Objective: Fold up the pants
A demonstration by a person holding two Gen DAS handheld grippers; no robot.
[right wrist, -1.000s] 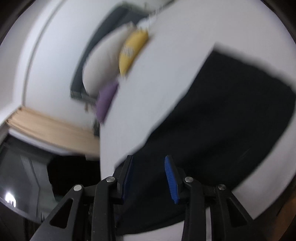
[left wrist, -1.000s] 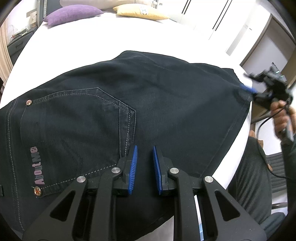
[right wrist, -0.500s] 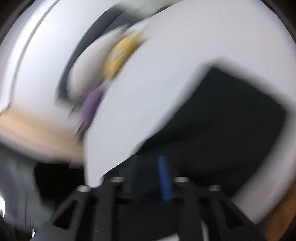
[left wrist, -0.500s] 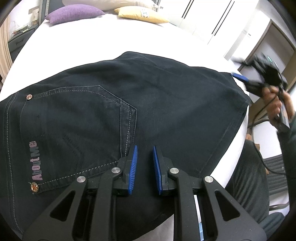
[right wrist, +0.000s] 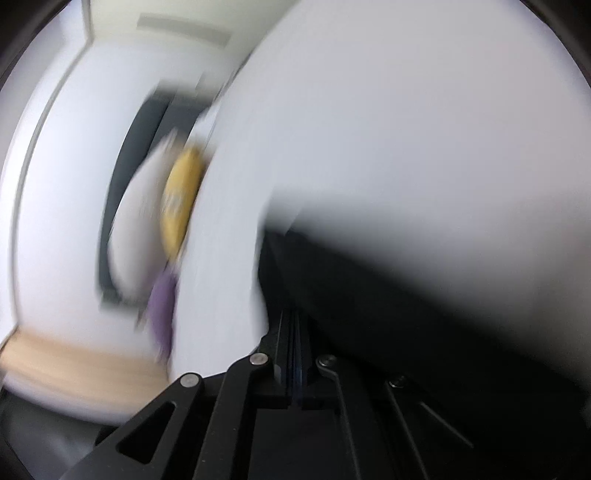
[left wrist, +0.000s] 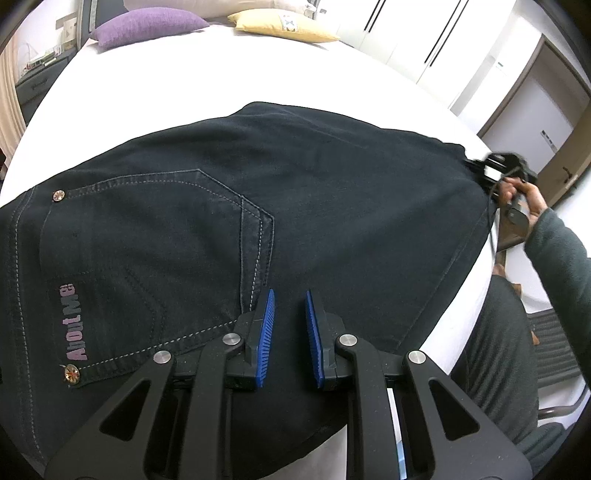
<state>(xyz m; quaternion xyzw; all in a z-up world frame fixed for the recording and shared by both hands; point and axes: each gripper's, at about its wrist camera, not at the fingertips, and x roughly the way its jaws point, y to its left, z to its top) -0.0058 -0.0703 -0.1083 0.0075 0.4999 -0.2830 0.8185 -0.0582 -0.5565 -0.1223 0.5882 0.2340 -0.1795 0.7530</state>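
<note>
Pants: dark navy denim pants (left wrist: 332, 206) are lying flat across the white bed sheet (left wrist: 221, 70), folded, with the seat side showing.
Fabric: matte, heavy weave is smoothing out with only shallow creases near the far edge.
Stitching: pale thread is outlining a five-sided back pocket (left wrist: 147, 266), with metal rivets at its corners and pinkish "AboutMe" lettering along one side.
Left gripper (left wrist: 288, 325): black plastic frame with ribbed blue pads is hovering over the denim by the pocket, fingers standing slightly apart with nothing between them.
Right gripper (right wrist: 295, 354): fingers are pressing fully together at the pants' far corner; blur is hiding whether cloth is pinched between them.
Hand (left wrist: 524, 199): it is gripping the right tool's handle, a dark green sleeve trailing behind.
Cushions: a plump purple cushion (left wrist: 147, 27) and a flat yellow cushion (left wrist: 280, 27) are resting at the bed's head.
</note>
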